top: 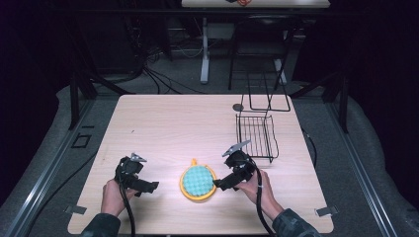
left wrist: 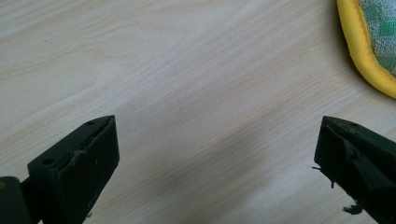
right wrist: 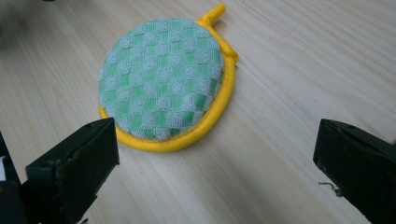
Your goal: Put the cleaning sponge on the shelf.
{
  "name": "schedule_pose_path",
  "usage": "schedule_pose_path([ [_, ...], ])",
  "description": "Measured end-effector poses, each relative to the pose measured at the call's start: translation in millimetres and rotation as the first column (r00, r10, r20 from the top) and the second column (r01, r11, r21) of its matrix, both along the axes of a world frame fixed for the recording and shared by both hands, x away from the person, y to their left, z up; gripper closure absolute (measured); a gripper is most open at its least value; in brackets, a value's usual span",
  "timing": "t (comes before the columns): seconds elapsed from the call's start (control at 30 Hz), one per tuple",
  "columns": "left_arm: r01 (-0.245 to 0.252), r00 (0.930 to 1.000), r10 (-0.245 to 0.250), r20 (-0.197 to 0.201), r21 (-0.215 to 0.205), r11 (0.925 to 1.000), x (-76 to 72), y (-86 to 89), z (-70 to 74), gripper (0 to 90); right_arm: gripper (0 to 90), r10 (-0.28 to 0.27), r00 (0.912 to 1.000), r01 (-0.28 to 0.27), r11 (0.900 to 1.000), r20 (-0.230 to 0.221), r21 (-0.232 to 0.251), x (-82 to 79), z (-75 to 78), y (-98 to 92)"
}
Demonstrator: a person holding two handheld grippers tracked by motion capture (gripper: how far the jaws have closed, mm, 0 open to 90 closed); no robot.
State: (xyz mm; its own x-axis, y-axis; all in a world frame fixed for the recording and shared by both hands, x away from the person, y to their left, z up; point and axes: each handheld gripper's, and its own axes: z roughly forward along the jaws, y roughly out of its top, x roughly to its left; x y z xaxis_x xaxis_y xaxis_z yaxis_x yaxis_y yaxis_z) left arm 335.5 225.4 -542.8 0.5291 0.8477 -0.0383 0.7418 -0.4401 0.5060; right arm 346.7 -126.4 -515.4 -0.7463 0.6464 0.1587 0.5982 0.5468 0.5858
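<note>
Both sleeves and hands sit at the near edge in the high view, each holding a hand-held gripper low over the desk (top: 163, 123).

Left hand-held gripper (top: 148, 186): jaws spread wide, nothing between them. Left gripper view shows bare wood grain under the gap, with the yellow rim of the pot holder just entering at the upper right corner. Near it, not touching.

Right hand-held gripper (top: 221, 184): jaws also spread wide, empty. In the right gripper view the pot holder (right wrist: 163, 86) lies ahead of and partly between the jaws, closer to the jaw at the left of that view. No contact visible.

Pot holder: round pad, green-and-white checked terry face, yellow bound edge, small yellow hanging loop (right wrist: 214, 11) on the side facing away from the person. Lies flat on the desk between the two hand-held grippers, near the front edge.

Further out: black wire rack (top: 257, 136) on the right half of the desk, well apart from the pad. Small dark round disc (top: 238, 106) behind it.

Handling estimate: light, soft, padded; will flex and droop if lifted by one side. Cloth surface should give good friction. Best hold judged to be a pinch across the yellow edge, or the loop.
</note>
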Motion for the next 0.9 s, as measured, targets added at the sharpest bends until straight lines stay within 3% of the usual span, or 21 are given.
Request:
schedule_pose_path([
  [0.27,0.001,1.0000,-0.001,-0.006,0.002,1.0000,-0.1,-0.4,-0.7,0.1,0.5,0.017,0.9995,-0.017,1.000,-0.028,0.001,7.2,-6.9,16.0],
  [0.57,0.004,1.0000,-0.003,-0.007,0.005,1.0000,0.1,-0.7,-0.9,0.1,14.1,0.042,0.9979,-0.043,0.999,-0.048,-0.003,15.5,-16.5,31.5],
  [0.9,0.009,0.9999,-0.009,-0.011,0.011,0.9999,0.1,-1.0,-1.2,0.1,31.3,0.018,0.9957,-0.018,1.000,-0.090,0.002,23.5,-28.3,42.9],
])
